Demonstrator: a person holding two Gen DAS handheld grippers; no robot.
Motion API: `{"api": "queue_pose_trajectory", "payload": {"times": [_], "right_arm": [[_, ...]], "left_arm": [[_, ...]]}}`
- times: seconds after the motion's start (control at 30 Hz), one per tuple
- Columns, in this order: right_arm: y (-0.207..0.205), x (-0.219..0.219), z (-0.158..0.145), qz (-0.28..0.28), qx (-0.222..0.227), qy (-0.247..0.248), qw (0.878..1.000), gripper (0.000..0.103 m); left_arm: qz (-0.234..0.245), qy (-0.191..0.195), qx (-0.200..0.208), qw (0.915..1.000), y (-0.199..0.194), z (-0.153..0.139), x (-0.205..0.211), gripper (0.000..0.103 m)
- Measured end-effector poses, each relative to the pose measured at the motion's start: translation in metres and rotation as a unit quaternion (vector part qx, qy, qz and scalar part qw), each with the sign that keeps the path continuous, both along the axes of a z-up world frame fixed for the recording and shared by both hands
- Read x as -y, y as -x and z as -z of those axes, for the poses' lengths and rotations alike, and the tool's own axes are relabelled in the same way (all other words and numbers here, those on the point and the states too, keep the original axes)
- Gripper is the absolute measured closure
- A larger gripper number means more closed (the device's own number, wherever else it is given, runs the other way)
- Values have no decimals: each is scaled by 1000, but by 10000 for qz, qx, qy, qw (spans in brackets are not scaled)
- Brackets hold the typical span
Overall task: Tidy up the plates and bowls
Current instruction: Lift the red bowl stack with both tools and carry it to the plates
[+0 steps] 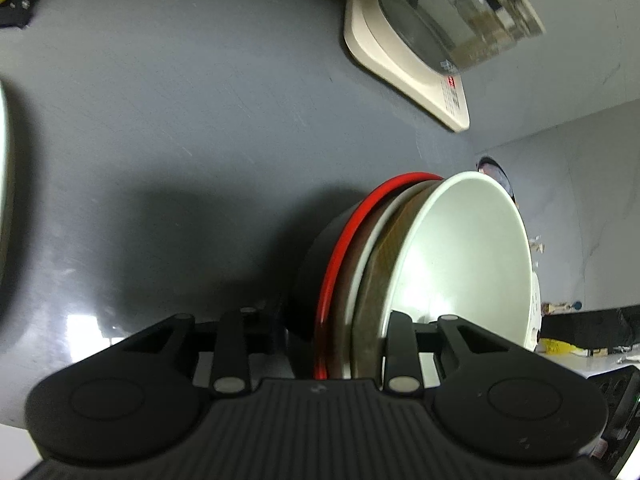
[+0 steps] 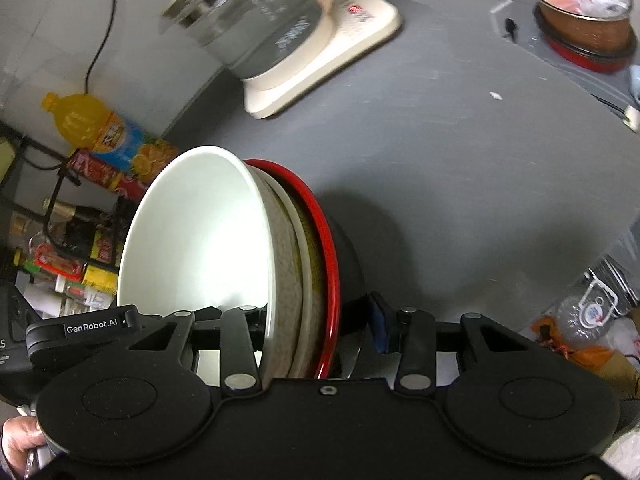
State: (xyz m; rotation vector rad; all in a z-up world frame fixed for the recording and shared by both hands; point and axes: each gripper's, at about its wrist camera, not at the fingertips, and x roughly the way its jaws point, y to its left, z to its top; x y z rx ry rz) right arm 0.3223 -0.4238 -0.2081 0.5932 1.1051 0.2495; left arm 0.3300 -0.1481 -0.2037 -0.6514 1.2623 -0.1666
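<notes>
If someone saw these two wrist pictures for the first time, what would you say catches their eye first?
First, the nested stack of bowls, turned on its side and clamped between both grippers: a glossy white bowl faces outward, with a bright red rim behind it. Next, the glass kettle on its cream base, standing farther back on the grey tabletop. A yellow juice bottle lies at the right view's left edge.

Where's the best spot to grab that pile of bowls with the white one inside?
Pinch the stack of bowls at its rim, one finger inside the white bowl, one outside the black bowl. The nested walls are thin there; the round body is too wide. The left tongs and right tongs straddle it so, from opposite sides.
</notes>
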Motion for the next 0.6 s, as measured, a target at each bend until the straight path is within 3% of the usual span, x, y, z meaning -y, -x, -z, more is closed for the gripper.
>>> {"api": "queue_pose_trajectory", "payload": {"times": [0.6], "right_arm": [[-26,-112,-35,-1250,294,-195,9915,62]], "left_arm": [[-1004,-92,380,9942,35,-40,-118,72]]}}
